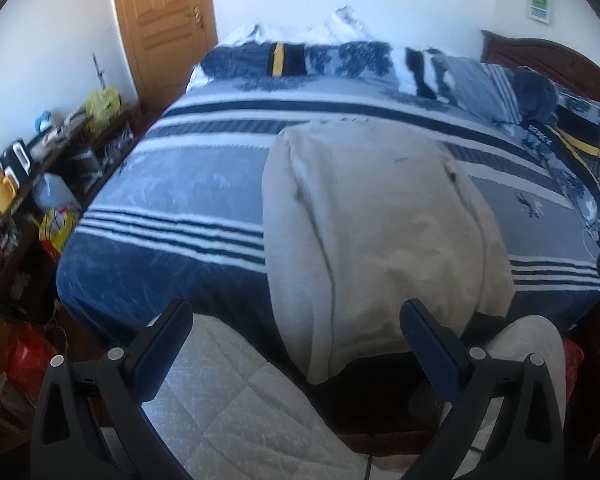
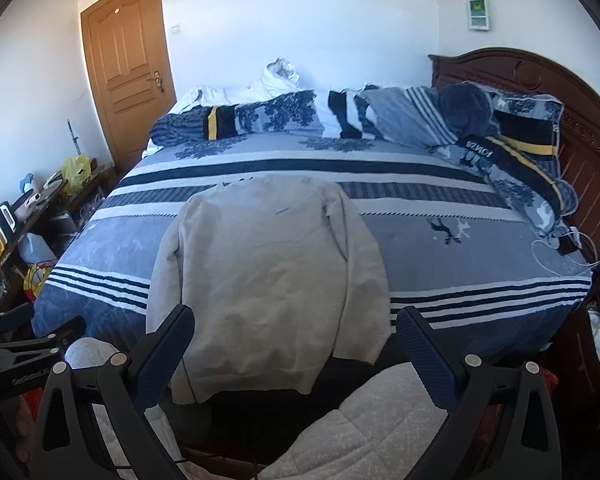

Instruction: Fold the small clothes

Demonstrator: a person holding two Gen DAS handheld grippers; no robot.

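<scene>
A beige long-sleeved sweatshirt lies flat on the blue and white striped bed, sleeves folded in along its sides, its hem hanging over the near edge. It also shows in the right wrist view. My left gripper is open and empty, held above the near bed edge in front of the hem. My right gripper is open and empty, just short of the hem. The left gripper shows at the left edge of the right wrist view.
A rumpled duvet and pillows lie at the far side by a dark wooden headboard. A cluttered low shelf stands left of the bed. A wooden door is behind. My quilted trousers show below.
</scene>
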